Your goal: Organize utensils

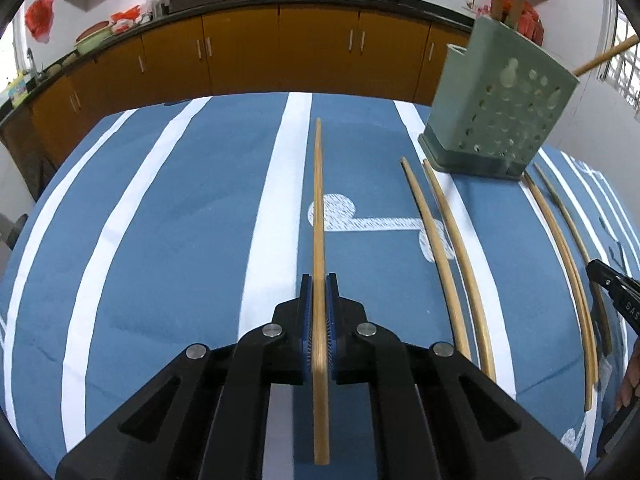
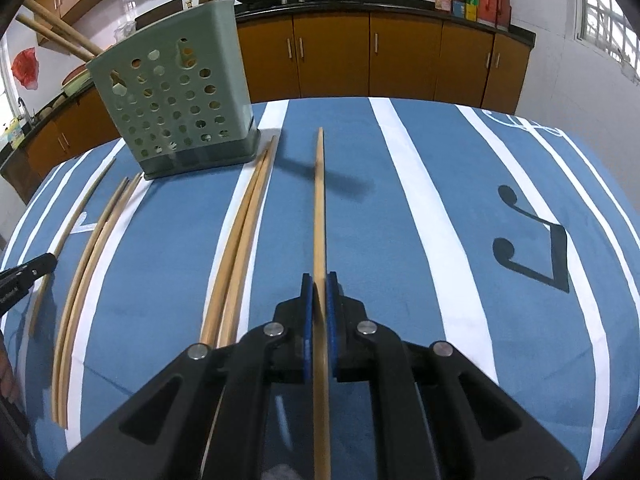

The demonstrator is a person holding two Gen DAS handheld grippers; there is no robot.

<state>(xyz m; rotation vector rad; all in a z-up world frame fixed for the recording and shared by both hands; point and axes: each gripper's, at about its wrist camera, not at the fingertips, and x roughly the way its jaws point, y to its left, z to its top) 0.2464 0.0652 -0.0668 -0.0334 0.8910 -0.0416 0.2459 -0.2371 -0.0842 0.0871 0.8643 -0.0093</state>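
Note:
My left gripper (image 1: 319, 280) is shut on a wooden chopstick (image 1: 318, 200) that points straight ahead over the blue striped cloth. My right gripper (image 2: 319, 280) is shut on another chopstick (image 2: 319, 200), also pointing ahead. A green perforated utensil holder (image 1: 500, 104) stands at the far right in the left wrist view and at the far left in the right wrist view (image 2: 176, 100), with wooden handles sticking out of its top. Several loose chopsticks lie on the cloth beside it (image 1: 440, 248), (image 2: 240, 240).
The table wears a blue cloth with white stripes (image 1: 160, 220) and music-note prints (image 2: 532, 248). Orange kitchen cabinets (image 1: 280, 48) with a dark counter, woks and a cutting board run behind the table. The other gripper's tip shows at each view's edge (image 1: 612, 288), (image 2: 28, 272).

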